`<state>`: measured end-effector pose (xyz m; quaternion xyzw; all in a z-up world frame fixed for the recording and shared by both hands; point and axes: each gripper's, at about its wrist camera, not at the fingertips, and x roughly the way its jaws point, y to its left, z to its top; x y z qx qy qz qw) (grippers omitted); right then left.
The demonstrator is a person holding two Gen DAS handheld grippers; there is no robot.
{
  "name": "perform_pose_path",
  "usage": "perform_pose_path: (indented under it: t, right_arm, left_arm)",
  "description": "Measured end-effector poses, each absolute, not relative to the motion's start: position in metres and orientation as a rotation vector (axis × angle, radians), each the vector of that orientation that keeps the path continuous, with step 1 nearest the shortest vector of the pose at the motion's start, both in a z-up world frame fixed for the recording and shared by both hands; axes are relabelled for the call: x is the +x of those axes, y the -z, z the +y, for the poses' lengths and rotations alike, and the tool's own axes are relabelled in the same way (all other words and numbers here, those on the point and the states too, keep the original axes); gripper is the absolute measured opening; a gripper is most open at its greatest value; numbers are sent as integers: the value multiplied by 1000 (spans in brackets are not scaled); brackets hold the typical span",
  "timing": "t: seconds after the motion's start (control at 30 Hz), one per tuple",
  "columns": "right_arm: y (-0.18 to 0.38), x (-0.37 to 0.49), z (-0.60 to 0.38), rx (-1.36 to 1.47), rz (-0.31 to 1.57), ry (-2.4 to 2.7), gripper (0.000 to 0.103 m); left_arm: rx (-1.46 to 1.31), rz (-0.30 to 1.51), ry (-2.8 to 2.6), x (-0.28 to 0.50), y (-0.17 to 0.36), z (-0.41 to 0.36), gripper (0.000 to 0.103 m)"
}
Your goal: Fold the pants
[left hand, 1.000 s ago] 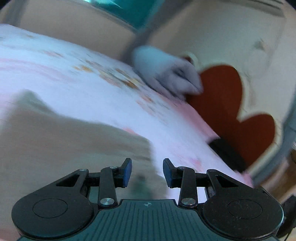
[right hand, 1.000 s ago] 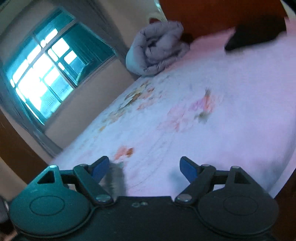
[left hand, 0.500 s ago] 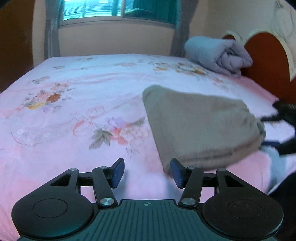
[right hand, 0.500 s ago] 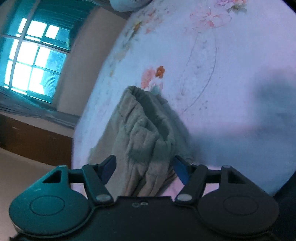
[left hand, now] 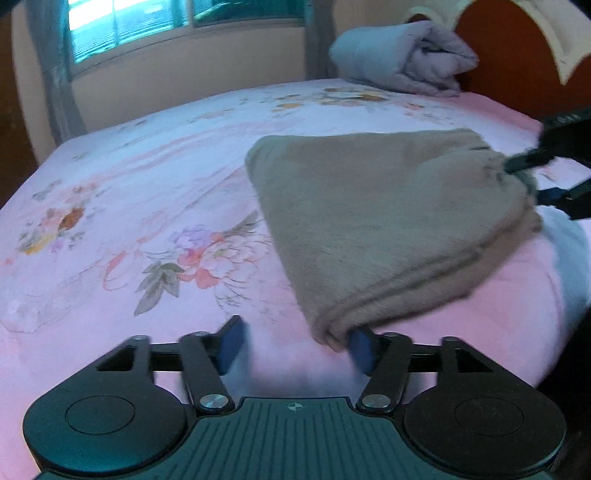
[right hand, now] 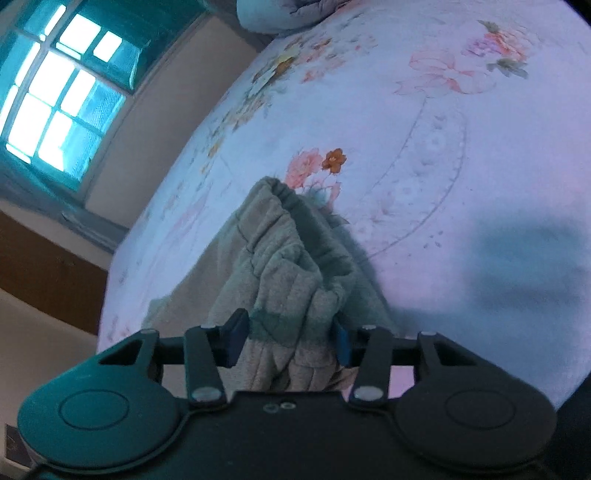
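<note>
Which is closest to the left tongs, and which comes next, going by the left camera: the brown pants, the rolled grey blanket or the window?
1. Brown pants, corner at the left tongs, on the right.
2. Rolled grey blanket, far right, by the headboard.
3. Window, back wall, upper left.

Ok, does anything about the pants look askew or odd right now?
The pants lie folded but skewed diagonally on the bed. The waistband bunches between the open right tongs, and one corner overlaps a finger of the open left tongs.

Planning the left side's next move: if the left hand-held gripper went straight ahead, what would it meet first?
Probably the pink floral bedsheet: the open left hand-held gripper frames bare sheet, while the folded tan pants overlap only its right finger. Depth is unclear.
</note>
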<state>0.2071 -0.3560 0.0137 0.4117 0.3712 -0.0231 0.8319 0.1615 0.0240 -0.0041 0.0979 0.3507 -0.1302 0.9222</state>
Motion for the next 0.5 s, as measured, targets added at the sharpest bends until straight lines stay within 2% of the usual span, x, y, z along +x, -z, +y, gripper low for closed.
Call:
perform_pose_path:
  t: [0.07,0.1,0.23,0.3,0.37,0.4,0.5]
  right_arm:
    - [-25,210,-352,867,740,-1,27]
    - [-36,208,-350,870,695,-41,18]
    - [-62,200,-343,827,607,-152,18]
    - [-40,199,-345,804,656,-117,18]
    - [12,202,-363,906,796,-8,19]
    - [29,195,-374,995,777,-20,18]
    - [20,187,-375,975,751,-41,22]
  left_arm:
    - [180,686,209,162,1,33,66]
    - [156,670,195,159,0,41,66]
    - [36,700,179,155,5,68,67]
    - [10,728,188,160,9,71,68]
    - [-13,751,206,164,13,73,73]
    - [-14,754,212,165,14,73,74]
    - [2,760,214,164,17,74,74]
